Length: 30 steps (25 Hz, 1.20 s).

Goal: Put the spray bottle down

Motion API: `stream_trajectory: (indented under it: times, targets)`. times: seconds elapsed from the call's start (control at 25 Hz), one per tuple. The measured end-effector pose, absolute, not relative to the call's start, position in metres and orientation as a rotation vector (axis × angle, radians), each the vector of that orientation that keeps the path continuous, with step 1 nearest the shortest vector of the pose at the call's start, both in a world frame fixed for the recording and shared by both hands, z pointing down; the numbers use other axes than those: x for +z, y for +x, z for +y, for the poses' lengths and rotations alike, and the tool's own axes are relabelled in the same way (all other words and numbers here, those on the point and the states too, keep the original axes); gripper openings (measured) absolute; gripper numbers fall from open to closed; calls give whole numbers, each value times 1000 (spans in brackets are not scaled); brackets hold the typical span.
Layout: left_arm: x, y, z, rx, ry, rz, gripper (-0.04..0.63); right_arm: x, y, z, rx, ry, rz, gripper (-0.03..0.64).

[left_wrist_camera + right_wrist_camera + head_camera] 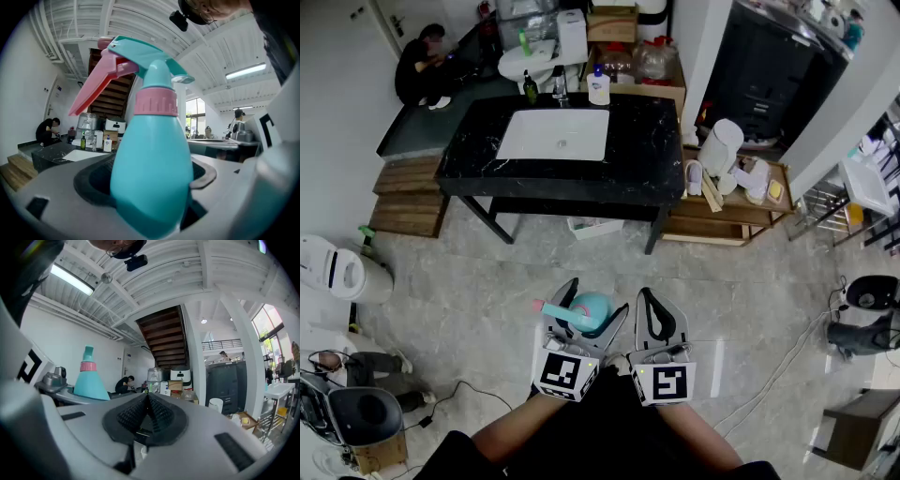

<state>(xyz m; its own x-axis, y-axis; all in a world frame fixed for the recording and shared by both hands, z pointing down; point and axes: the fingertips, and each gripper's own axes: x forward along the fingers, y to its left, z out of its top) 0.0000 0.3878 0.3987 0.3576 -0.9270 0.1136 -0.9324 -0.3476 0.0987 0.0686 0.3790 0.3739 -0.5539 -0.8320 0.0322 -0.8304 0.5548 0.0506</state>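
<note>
Two grippers sit at the bottom centre of the head view, side by side. The left gripper (598, 296) grasps the bottle (592, 312): its jaws stand wide around the teal body, pads pressed on either side. The bottle is upright, its pink trigger (549, 307) pointing to frame left, held over the grey floor (469, 281). The right gripper (652, 298) is clenched, jaws together with nothing between them. A black counter (647, 150) stands at upper centre.
</note>
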Motion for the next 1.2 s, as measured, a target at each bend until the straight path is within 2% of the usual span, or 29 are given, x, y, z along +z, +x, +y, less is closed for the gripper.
stream_trajectory:
  times: [0.32, 0.96, 1.2]
  targets:
    - [385, -14, 374, 14, 2454, -1786, 422, 366, 79, 360, -21, 1554, -2729, 14]
    - [375, -30, 367, 28, 2431, -1893, 422, 388, 55, 356, 82, 1441, -2728, 14]
    - [375, -31, 378, 30, 2380, -1920, 422, 404, 81, 357, 136, 1490, -2686, 14]
